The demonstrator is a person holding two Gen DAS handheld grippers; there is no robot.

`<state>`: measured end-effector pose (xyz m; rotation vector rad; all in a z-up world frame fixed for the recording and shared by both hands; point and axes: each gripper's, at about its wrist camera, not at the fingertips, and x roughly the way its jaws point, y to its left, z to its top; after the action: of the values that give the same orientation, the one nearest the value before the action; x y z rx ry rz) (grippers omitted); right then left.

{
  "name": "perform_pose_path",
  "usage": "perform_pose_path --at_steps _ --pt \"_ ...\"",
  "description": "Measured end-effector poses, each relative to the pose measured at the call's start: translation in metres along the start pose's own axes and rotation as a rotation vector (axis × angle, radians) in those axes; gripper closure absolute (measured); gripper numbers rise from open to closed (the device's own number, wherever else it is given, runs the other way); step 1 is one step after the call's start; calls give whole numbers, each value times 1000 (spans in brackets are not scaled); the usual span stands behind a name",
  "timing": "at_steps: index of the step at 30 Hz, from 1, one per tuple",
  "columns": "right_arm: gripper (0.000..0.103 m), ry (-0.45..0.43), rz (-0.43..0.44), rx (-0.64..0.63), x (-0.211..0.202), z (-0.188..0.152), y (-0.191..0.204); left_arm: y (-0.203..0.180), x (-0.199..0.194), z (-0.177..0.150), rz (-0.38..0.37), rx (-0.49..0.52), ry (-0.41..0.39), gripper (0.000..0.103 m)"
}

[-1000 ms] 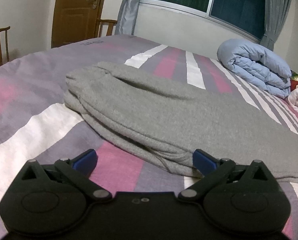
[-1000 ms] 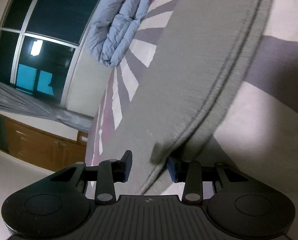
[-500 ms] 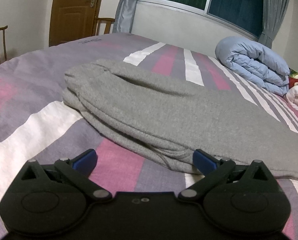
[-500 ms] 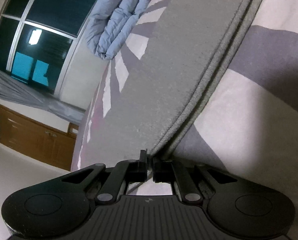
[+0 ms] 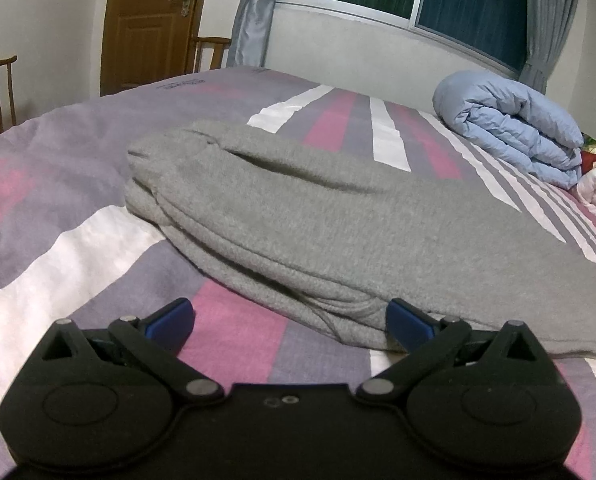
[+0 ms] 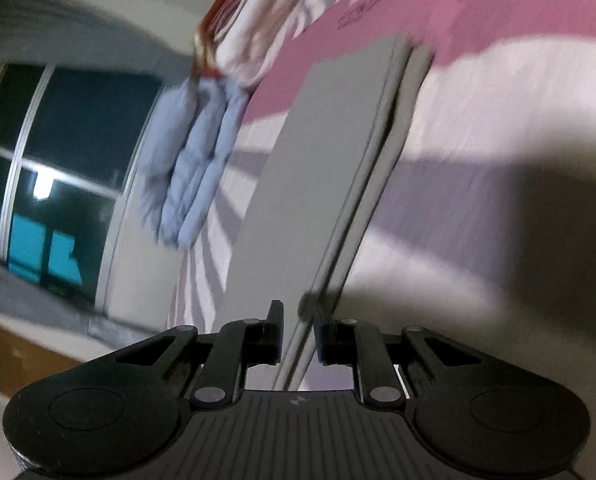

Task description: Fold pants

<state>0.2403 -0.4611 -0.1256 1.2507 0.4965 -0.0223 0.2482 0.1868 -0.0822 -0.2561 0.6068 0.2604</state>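
grey knit pants [image 5: 338, 236] laid lengthwise on the striped bedsheet [image 5: 58, 264], one fold judged done.
legs are seen stacked edge on edge; the crosswise folds are judged left. left gripper [image 5: 290, 320] is held wide, its right pad at the near edge, nothing gripped. right gripper [image 6: 298, 330] is pinched narrow on the pants' edge; view blurred. a blue duvet [image 5: 510, 124] lies well apart.

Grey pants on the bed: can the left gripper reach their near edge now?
Probably yes. The left gripper is open just before the folded edge of the grey pants; nothing lies between, and one fingertip seems at the cloth.
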Motion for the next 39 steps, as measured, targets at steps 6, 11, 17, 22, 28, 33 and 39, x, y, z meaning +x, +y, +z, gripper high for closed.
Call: perform_pose_path --at_steps 6,11,17,22,28,33,39 --pt "69 -107 -9 38 -6 35 -7 -4 3 0 16 6 1 6" --pt "69 -129 -34 62 5 65 -12 -5 5 -1 19 5 5 6" --pt "71 -90 -67 35 19 86 -15 -5 7 -1 27 10 8 6" --pt "98 -118 -28 -27 4 83 -5 -6 7 -1 26 10 7 6" --pt "98 -99 -78 32 10 80 -28 -6 8 -1 25 7 8 6" --pt "88 -136 -41 33 -5 79 -21 -5 8 -1 22 3 8 6" --pt "63 -114 -75 -13 -17 74 -18 -5 8 -2 22 3 8 6"
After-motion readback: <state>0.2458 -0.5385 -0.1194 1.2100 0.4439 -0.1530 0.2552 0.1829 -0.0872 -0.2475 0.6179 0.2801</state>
